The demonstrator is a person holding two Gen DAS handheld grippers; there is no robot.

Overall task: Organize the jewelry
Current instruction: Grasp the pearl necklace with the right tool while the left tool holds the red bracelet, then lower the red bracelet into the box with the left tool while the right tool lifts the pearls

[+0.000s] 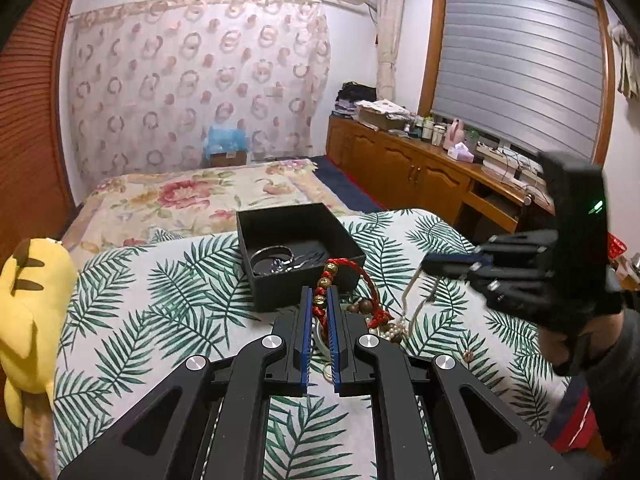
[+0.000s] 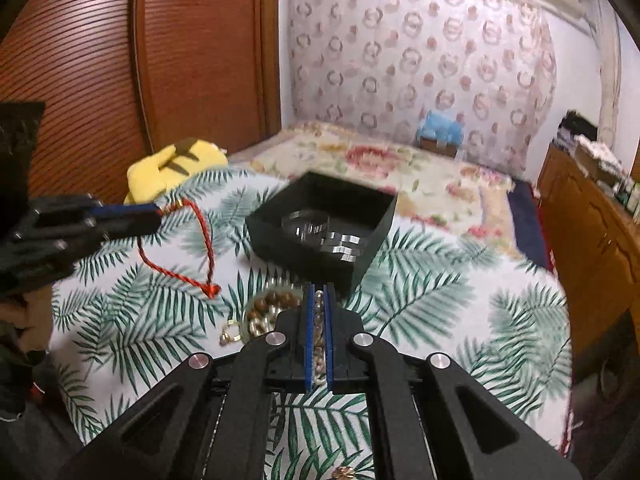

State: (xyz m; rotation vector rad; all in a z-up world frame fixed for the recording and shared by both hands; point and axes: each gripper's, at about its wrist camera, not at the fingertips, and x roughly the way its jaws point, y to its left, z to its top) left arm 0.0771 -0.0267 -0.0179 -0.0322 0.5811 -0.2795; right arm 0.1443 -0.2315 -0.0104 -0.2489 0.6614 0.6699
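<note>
A black open box point(image 1: 304, 276) sits on the leaf-print cloth and holds silver bangles point(image 1: 272, 258); it also shows in the right wrist view point(image 2: 372, 236). My left gripper point(image 1: 319, 290) is shut on a red cord bracelet with gold beads point(image 1: 325, 280), lifted just in front of the box. From the right wrist view the left gripper point(image 2: 158, 212) holds the red cord point(image 2: 200, 224) hanging. My right gripper point(image 2: 319, 288) is shut on a pearl bead necklace point(image 2: 319, 320); in the left wrist view the right gripper point(image 1: 426, 262) has the strand point(image 1: 408, 292) dangling.
A small pile of brown and pearl beads point(image 2: 272, 304) lies on the cloth before the box. A yellow plush toy point(image 1: 32, 304) sits at the left edge. A floral bedspread point(image 1: 200, 192) lies behind, a wooden sideboard point(image 1: 420, 168) to the right.
</note>
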